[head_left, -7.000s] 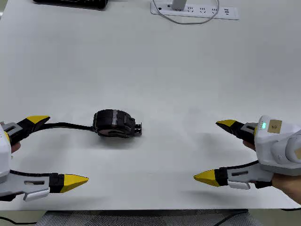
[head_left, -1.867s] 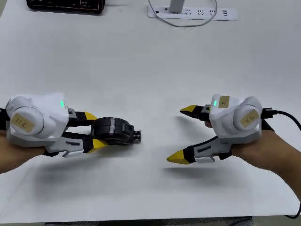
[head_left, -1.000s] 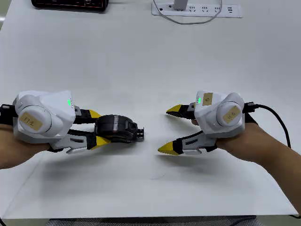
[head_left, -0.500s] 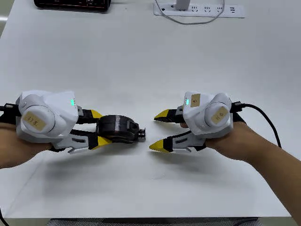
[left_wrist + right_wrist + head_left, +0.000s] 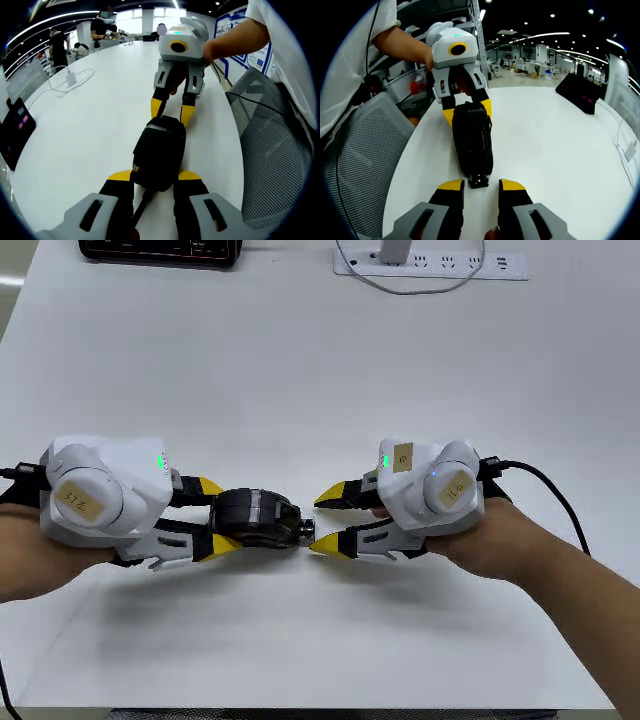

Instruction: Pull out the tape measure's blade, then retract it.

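Change: right gripper [image 5: 323, 523] has moved in from the right, jaws apart astride the blade hook [image 5: 305, 530] | left gripper [image 5: 218, 515] clamps the tape measure [image 5: 255, 520] on the worktop [image 5: 300, 370] | blade not out; pinching the hook likely comes next.

stickers [image 5: 75, 497] on left claw [image 5: 217, 515], right claw [image 5: 318, 525]: writing unreadable

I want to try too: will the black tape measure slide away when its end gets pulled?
Probably not: the left gripper clamps the tape measure on both sides. It looks chunky and hard, so it likely won't squash. Unheld, it might skid on the smooth table.
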`<state>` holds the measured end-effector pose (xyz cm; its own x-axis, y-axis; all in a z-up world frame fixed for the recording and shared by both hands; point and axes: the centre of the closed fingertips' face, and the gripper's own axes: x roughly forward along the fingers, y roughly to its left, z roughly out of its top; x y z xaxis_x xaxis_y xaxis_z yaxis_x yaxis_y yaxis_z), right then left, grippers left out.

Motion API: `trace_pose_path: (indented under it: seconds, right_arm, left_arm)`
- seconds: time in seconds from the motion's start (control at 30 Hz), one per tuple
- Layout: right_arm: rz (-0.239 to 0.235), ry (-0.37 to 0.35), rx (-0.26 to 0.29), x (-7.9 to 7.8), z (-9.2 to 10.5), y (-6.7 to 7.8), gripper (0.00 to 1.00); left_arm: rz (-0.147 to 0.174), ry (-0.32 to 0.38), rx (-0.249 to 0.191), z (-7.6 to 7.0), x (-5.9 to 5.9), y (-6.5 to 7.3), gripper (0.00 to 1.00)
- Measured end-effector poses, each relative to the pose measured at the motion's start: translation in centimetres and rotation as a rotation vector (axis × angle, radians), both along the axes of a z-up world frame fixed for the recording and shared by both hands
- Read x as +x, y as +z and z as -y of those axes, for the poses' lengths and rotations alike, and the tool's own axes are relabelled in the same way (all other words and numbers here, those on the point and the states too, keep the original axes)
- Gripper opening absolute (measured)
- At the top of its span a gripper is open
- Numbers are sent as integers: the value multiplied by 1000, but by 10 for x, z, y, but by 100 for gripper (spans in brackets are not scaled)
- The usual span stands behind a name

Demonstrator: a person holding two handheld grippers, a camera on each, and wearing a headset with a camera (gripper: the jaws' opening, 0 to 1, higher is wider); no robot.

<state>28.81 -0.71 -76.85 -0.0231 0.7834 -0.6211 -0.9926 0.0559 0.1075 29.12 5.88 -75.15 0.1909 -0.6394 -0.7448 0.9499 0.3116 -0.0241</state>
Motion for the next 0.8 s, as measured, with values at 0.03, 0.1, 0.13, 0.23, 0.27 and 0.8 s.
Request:
trace_pose_path:
  seconds: [0.03, 0.1, 0.13, 0.23, 0.27, 0.8]
  right_arm:
    - [1, 4, 2, 0, -1, 0, 22]
    - [5, 14, 7, -1, -2, -1, 19]
    - [6, 17, 9, -2, -2, -1, 18]
    - [11, 24, 12, -2, -3, -1, 15]
    - [11, 27, 15, -2, -4, -1, 14]
    - [34, 66, 21, -4, -7, -7, 12]
  left_arm:
    - [-1, 1, -1, 0, 0, 0, 25]
    - [-1, 1, 0, 0, 0, 0, 25]
    - [-2, 1, 0, 0, 0, 0, 25]
    - [-2, -3, 1, 0, 0, 0, 25]
    - [-2, -5, 2, 0, 0, 0, 25]
    - [-3, -2, 6, 0, 0, 0, 25]
